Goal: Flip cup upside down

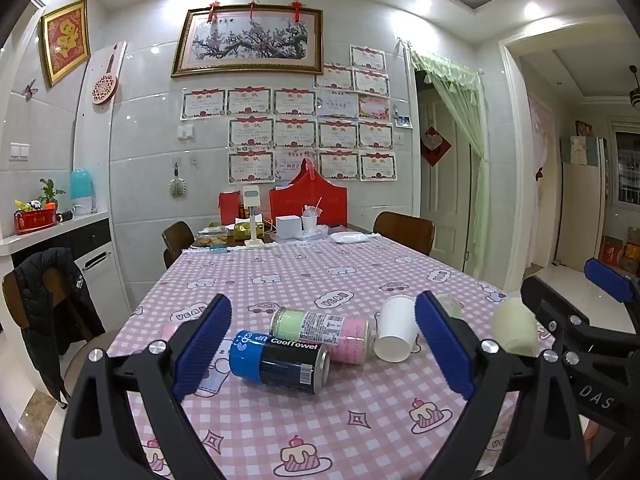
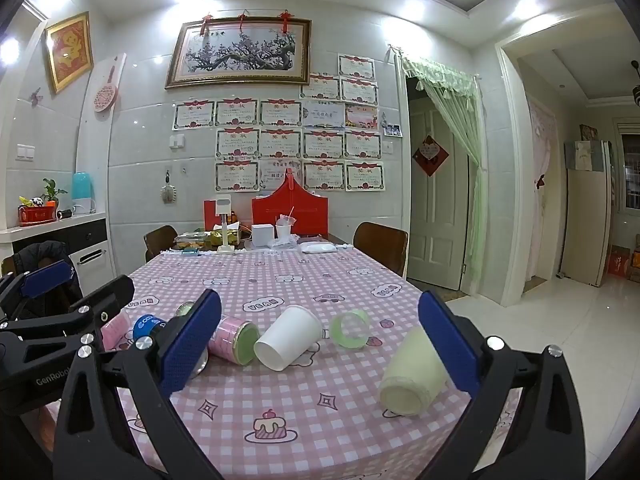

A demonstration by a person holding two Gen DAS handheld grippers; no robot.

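Note:
A white paper cup (image 1: pixel 396 328) (image 2: pixel 289 337) lies on its side on the pink checked tablecloth (image 1: pixel 320 432), mouth toward me. A pale green cup (image 1: pixel 515 330) (image 2: pixel 414 372) lies on its side near the table's right edge, its base toward the right wrist camera. My left gripper (image 1: pixel 324 348) is open and empty above the cans, left of the white cup. My right gripper (image 2: pixel 320 344) is open and empty; the pale green cup lies just inside its right finger (image 2: pixel 448 344). The right gripper also shows in the left wrist view (image 1: pixel 580 312).
A blue and black can (image 1: pixel 280 362) and a pink and green can (image 1: pixel 324 332) (image 2: pixel 234 338) lie on their sides at centre left. A green tape roll (image 2: pixel 350 328) stands behind the white cup. Boxes, a red bag (image 2: pixel 290 210) and chairs are at the table's far end.

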